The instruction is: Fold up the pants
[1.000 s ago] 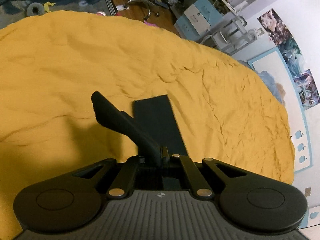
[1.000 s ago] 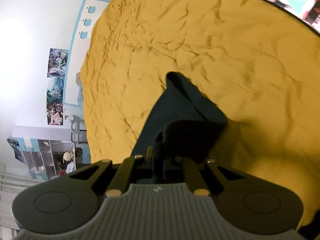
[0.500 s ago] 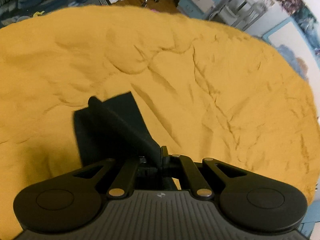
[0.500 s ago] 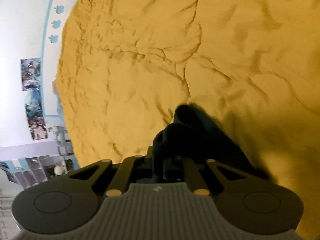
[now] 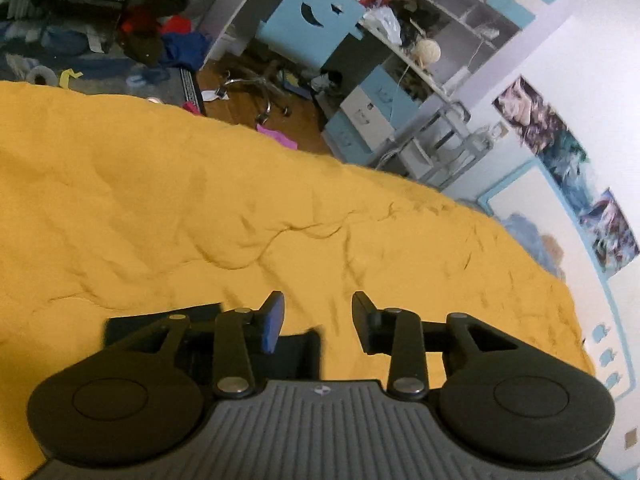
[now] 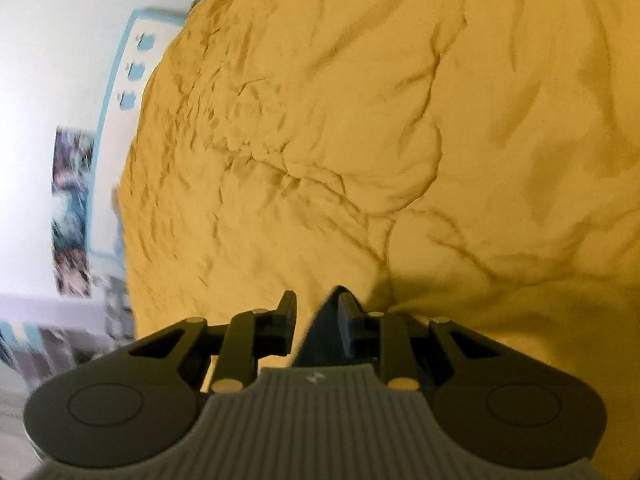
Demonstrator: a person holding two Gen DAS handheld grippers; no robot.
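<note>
The dark pants [image 5: 298, 354] lie flat on the yellow bedspread [image 5: 200, 200], just under and behind my left gripper [image 5: 318, 320]. Its jaws are opening and only bedspread shows between the fingertips. In the right wrist view a peak of the dark pants [image 6: 324, 332] stands between the fingers of my right gripper [image 6: 316, 312]. Those jaws are opening too. The cloth leans against the right-hand finger [image 6: 348, 316], and yellow bedspread [image 6: 360, 120] shows between it and the other finger. Most of the pants are hidden beneath both grippers.
Beyond the bed's far edge are a blue chair [image 5: 316, 28], a cluttered desk with shelves [image 5: 432, 32] and clothes strewn on the floor [image 5: 160, 40]. A white wall with posters [image 5: 560, 140] runs along the bed's right side, and a wall [image 6: 60, 80] shows in the right wrist view.
Both grippers were shut on the dark cloth and came down toward the bedspread. Now both stand apart: the left has let the cloth drop flat, the right's cloth still sits between its fingers.
</note>
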